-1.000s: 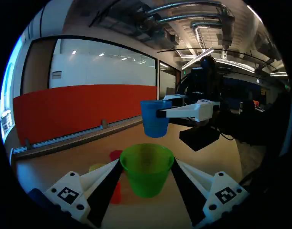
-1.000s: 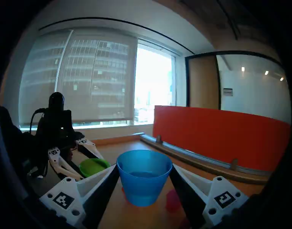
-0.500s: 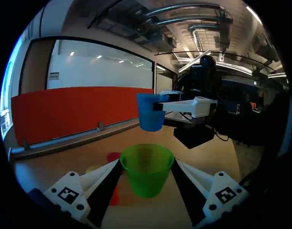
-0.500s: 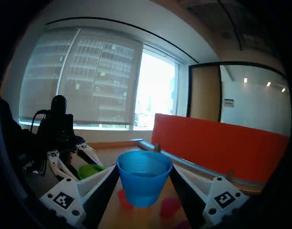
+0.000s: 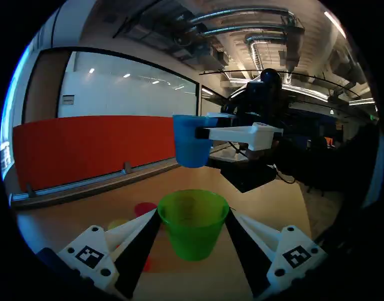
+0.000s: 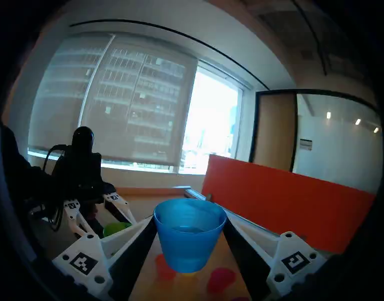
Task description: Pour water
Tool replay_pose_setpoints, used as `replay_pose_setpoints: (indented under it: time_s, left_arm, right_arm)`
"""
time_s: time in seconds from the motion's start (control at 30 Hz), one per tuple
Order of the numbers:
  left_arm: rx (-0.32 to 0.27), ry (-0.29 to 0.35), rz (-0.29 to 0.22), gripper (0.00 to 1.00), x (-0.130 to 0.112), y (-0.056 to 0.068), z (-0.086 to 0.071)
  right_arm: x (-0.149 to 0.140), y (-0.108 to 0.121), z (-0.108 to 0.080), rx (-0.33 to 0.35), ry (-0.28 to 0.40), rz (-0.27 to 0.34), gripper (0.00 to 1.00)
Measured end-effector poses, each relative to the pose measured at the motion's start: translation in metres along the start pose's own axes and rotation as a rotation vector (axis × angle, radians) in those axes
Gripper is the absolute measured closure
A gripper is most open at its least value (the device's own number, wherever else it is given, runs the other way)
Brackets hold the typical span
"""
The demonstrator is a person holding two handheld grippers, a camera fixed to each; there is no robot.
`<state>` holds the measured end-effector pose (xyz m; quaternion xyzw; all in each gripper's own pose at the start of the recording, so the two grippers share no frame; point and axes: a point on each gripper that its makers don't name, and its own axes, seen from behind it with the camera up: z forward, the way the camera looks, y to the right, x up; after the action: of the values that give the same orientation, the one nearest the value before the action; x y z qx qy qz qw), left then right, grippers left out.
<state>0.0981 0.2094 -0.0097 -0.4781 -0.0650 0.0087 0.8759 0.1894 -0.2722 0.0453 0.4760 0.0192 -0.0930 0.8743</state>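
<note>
- Small blue plastic cup (image 6: 190, 243) w/ a little water low inside is up in the air, upright, in the right gripper (image 6: 190, 220). The jaws squeeze it on both sides, just under the rim.
- Small green plastic cup (image 5: 193, 226) is held the same way by the left gripper (image 5: 192, 213), jaws tight on its two sides. Can't see water in it.
- In the left gripper view the blue cup is higher than the green one & further off, not over it yet.
- Both cups look thin, light & bendy. Squeeze too hard & they squash; too soft & the smooth sides slip. Water makes the blue one sloshy, so tip slow. Holding near the top seems best.
- Room: lots of open air betw. the cups. The wooden worktop (image 5: 277, 200) below has little red & yellow round things (image 5: 144, 207) near the green cup. A red-orange wall board (image 5: 91, 145) runs along its far edge.
</note>
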Motion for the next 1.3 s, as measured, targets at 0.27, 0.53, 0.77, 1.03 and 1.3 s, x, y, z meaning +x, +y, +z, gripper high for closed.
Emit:
replay_pose_setpoints:
  time_s: [0.27, 0.53, 0.77, 1.03, 1.3]
  left_arm:
    - [-0.016, 0.008, 0.008, 0.12, 0.000, 0.004, 0.000]
    - [-0.005, 0.021, 0.020, 0.12, -0.001, 0.002, 0.000]
    - [0.001, 0.030, 0.023, 0.12, 0.001, 0.002, -0.001]
    - [0.003, 0.036, 0.023, 0.12, 0.003, 0.001, -0.004]
    - [0.004, 0.037, 0.027, 0.12, 0.002, 0.000, -0.006]
  right_arm:
    - [0.008, -0.003, 0.004, 0.015, -0.002, -0.081, 0.08]
    - [0.017, -0.005, 0.009, 0.028, 0.004, -0.170, 0.08]
    - [0.027, -0.006, 0.015, 0.030, 0.003, -0.261, 0.08]
    - [0.039, -0.008, 0.021, 0.034, 0.019, -0.360, 0.08]
    - [0.045, -0.010, 0.025, 0.036, 0.029, -0.463, 0.08]
